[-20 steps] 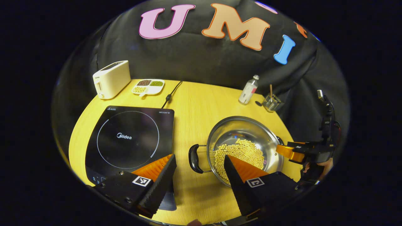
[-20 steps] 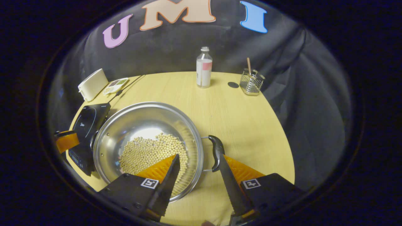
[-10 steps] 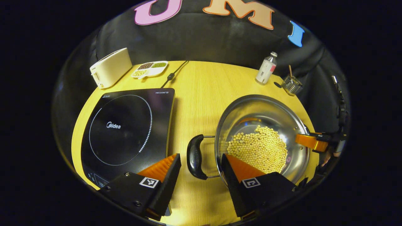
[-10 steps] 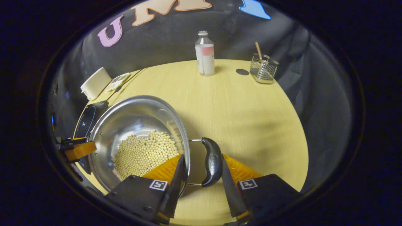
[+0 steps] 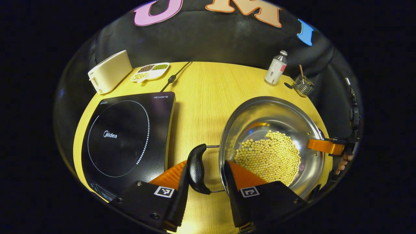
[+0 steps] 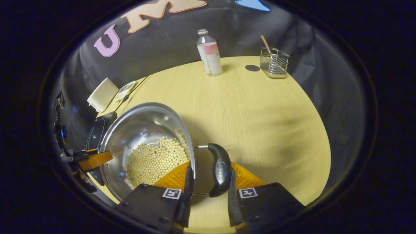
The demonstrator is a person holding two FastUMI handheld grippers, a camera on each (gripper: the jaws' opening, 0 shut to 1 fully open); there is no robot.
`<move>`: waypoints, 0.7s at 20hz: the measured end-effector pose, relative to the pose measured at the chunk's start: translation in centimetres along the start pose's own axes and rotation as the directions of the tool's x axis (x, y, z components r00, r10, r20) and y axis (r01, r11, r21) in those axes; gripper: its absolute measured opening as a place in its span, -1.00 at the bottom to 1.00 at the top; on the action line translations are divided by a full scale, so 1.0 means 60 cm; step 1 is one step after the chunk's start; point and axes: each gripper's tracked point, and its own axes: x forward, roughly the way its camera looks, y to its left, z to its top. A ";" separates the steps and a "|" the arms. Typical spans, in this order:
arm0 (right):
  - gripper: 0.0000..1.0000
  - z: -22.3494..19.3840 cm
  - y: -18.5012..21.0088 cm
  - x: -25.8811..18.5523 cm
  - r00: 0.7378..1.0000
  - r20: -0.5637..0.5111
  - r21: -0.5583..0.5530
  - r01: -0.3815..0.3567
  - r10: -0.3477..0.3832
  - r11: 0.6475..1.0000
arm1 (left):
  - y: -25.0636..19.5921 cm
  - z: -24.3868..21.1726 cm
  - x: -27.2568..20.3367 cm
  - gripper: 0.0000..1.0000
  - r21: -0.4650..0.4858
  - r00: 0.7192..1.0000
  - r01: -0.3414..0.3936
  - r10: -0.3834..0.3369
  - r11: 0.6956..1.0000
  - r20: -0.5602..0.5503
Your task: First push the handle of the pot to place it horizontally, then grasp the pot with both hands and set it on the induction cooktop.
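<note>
Your left claw [image 5: 204, 191] is parted around the black loop handle [image 5: 196, 169] of the shiny steel pot of pale beans [image 5: 271, 146]; one finger touches it, the other is clear. Your right claw [image 6: 208, 191] brackets the opposite black handle [image 6: 219, 169], gap on one side, so not clenched. The pot sits on the yellow wooden surface [image 5: 201, 97], beside the black induction cooktop [image 5: 125, 136].

A: What colours did the pot [image 5: 273, 130] have?
B: Shiny silver, with black handles and pale yellow beans [image 5: 268, 157] inside.
A: The cooktop [image 5: 125, 136]?
B: Black, with a white dotted ring, on a yellow table [image 5: 204, 94].
</note>
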 end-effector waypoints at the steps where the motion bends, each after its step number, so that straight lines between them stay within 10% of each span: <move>1: -0.02 -0.003 -0.001 -0.003 1.000 -0.011 0.007 0.000 0.000 1.000 | 0.000 -0.004 -0.004 0.17 -0.011 1.000 -0.002 0.002 1.000 -0.012; 14: -0.12 0.025 0.168 -0.020 0.992 0.016 0.035 -0.125 0.124 0.992 | 0.157 0.059 -0.133 0.14 0.012 0.995 -0.078 0.077 0.997 0.064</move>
